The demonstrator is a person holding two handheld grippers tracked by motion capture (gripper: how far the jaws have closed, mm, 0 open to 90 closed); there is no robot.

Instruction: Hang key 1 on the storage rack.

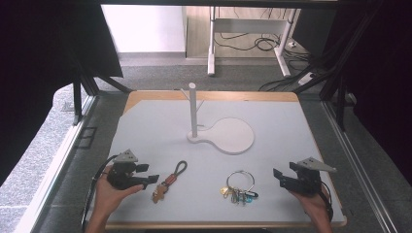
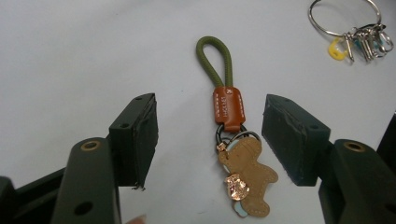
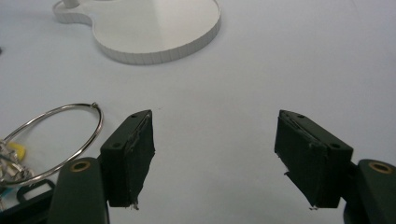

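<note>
A keychain (image 1: 168,181) with an olive cord loop, an orange leather tab and a tan bear charm lies flat on the white table. In the left gripper view this keychain (image 2: 229,112) lies between my wide-apart jaws, touching neither. My left gripper (image 1: 149,174) is open just left of it. A large silver key ring (image 1: 240,185) with several small keys and tags lies right of centre; the ring (image 3: 60,140) shows at the left of the right gripper view. My right gripper (image 1: 277,176) stands open to the ring's right, nothing between its fingers. A white stand (image 1: 193,109) with an upright post rises mid-table.
The stand's flat round base (image 1: 232,134) spreads right of the post, and its rim (image 3: 154,52) shows at the top of the right gripper view. The table's front edge (image 1: 218,224) lies close behind both hands. Dark frame posts flank the table.
</note>
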